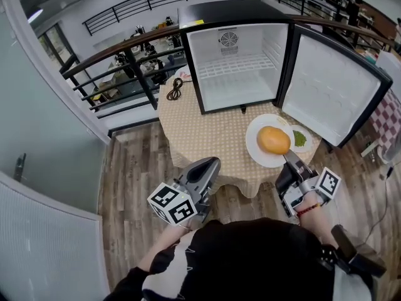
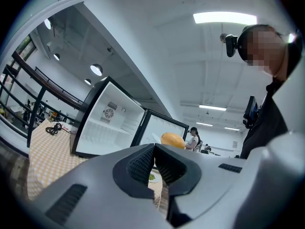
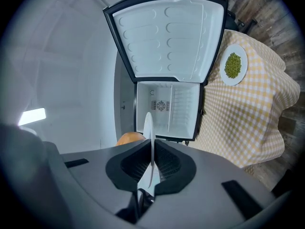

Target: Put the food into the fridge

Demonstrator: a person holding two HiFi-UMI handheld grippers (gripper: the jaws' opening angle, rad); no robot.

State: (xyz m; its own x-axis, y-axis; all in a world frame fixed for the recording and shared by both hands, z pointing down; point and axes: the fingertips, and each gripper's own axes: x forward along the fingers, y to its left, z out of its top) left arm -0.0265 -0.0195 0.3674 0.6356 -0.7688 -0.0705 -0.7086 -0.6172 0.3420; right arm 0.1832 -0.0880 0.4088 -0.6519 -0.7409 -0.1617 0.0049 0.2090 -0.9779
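Plate (image 1: 255, 137) bearing orange food (image 1: 274, 140) is being clamped at its rim by the right tongs (image 1: 289, 158), before the open fridge (image 1: 225, 9); it is being judged stiff, slick, tip-prone. Left tongs (image 2: 154, 148) are being held together, empty.

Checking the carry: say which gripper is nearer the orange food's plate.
Right. The right gripper clamps the near rim of the plate; the left gripper hangs apart, left of it.

bun (image 3: 129, 138): mostly behind right tongs (image 3: 151, 144) | plate (image 3: 149, 128): rim hidden between them | green food (image 1: 299, 138): too small to identify
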